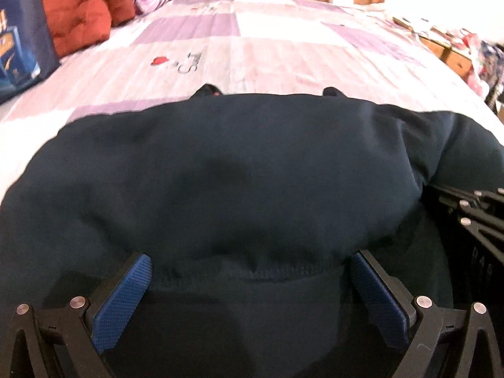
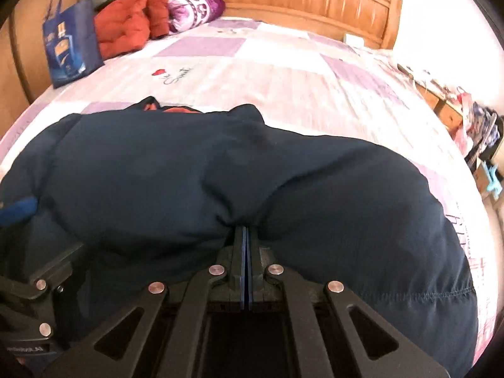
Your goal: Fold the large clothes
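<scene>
Bed (image 2: pixel 283 72) carrying dark garment (image 2: pixel 195 170): soft, floppy, light. Right hand-held gripper (image 2: pixel 245 230) clenching fabric fold at 6 o'clock; left hand-held gripper (image 1: pixel 249 271) spreading wide, straddling ribbed hem (image 1: pixel 271 272), best hold.

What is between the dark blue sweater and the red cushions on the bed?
Only bare quilt. In the right wrist view, nothing sits on the purple and white patchwork between the sweater and the red cushions, just a small printed heart.
</scene>
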Demonstrator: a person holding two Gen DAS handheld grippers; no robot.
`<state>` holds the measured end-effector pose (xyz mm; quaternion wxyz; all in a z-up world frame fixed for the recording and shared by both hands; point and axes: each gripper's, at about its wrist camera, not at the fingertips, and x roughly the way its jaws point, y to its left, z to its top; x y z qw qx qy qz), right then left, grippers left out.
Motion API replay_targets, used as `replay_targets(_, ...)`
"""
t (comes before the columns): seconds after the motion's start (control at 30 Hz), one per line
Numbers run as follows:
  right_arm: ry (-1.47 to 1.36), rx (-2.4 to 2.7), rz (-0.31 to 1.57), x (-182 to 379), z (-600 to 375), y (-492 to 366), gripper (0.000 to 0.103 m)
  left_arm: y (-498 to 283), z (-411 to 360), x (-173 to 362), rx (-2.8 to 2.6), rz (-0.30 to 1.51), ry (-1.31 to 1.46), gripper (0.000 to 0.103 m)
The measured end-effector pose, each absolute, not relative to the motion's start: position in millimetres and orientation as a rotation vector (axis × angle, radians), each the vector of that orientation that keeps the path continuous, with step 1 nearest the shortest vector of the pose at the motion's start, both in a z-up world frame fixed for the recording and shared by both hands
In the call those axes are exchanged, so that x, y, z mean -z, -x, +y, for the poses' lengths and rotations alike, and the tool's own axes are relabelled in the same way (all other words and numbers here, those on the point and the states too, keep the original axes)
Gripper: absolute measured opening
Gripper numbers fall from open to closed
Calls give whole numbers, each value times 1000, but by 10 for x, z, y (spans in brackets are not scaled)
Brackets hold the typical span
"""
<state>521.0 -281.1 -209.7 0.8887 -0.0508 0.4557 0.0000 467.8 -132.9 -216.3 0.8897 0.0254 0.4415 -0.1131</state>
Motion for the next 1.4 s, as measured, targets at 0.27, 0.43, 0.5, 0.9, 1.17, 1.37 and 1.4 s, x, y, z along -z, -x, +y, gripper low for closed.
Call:
replay_targets(0.27,154,4,951,2144,-2770,-5216,1,-4781,-1418,2169,198,935,-55,103)
replay_targets(0.43,158,-2,952,2167,-2793,-5231,1,-4801,-1434,2189,201,931,-72,103)
replay_targets(0.5,147,-8,953,2165,-2819,-5236,0,-4819,-1443,2193,209,928,-84,103)
replay_targets(0.9,27,166,959,2123,-3785,-5191,0,-5223,-503,2282,5,955,-3,103)
replay_targets(1.17,-54,211,964,2174,-4078,-5197,0,-5441,-14,2393,-78,975,-25,103)
replay_targets(1.37,-121,198,996,2236,-4192,-5255,0,-5591,93,2506,-73,1013,-9,103)
replay_targets(1.4,-121,197,999,2246,-4207,-5263,0,-5617,148,2514,-78,1020,1,103)
